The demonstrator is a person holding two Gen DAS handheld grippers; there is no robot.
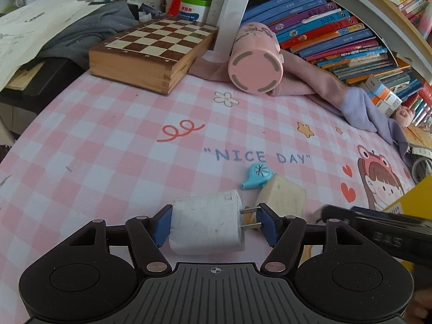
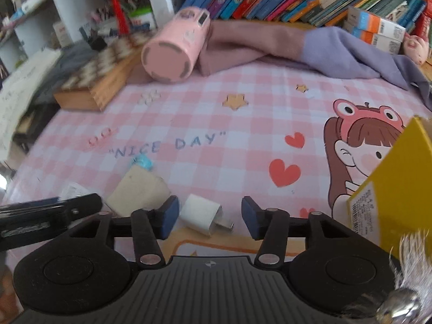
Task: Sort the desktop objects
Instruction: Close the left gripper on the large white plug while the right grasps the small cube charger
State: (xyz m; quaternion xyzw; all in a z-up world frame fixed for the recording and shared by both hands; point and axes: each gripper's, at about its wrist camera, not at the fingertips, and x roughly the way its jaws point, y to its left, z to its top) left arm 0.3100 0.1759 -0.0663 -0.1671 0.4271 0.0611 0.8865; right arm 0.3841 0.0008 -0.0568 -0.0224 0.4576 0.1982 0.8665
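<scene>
A white wall charger [image 1: 208, 224] with two metal prongs lies between the fingers of my left gripper [image 1: 216, 222]; the left pad touches its body and the right pad touches the prong tips. A cream block [image 1: 280, 197] and a small blue whistle-shaped toy [image 1: 256, 175] lie just beyond it. In the right wrist view my right gripper [image 2: 210, 217] is open over a smaller white charger [image 2: 201, 214] lying on the desk mat, pads apart from it. The cream block [image 2: 137, 191] and the blue toy [image 2: 141, 161] lie to its left.
A pink cup [image 1: 256, 64] lies on its side against a pink-and-lilac cloth [image 1: 337, 91]. A wooden chess box [image 1: 154, 51] sits at the back left. Book stacks [image 1: 337, 35] line the back. A yellow box [image 2: 391, 186] stands at the right.
</scene>
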